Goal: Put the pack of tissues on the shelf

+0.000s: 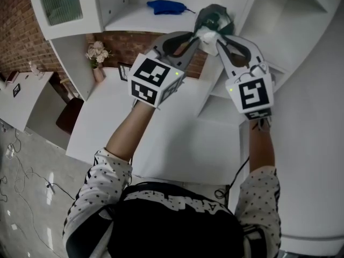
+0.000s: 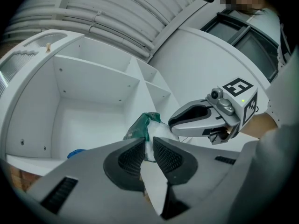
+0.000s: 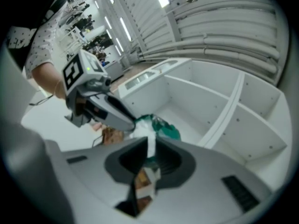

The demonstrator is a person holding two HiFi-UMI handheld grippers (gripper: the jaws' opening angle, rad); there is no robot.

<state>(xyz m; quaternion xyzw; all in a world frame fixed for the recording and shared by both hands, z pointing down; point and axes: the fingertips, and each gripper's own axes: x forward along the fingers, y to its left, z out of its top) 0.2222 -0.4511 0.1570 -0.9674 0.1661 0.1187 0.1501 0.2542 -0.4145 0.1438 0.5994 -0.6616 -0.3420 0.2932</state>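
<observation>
Jaws of the left gripper stand nearly together, pinching a white flap of the pack of tissues, whose green-and-white bulk juts out just ahead of its tips. The right gripper comes in from the other side, its jaws likewise narrowed onto a white strip of the same wrapper, with the green part showing just past them. In the head view the two sets of tips almost meet under the pack, so it hangs in the air between them, touching nothing else that can be seen. Directly beyond both grippers opens the white shelf, its compartments split by upright dividers. A blue object lies on the shelf board, ahead of the left gripper and off to its left, well apart from the pack. Below and behind the grippers spreads a white table, and a vase of pale flowers stands farther off to the left gripper's side.
</observation>
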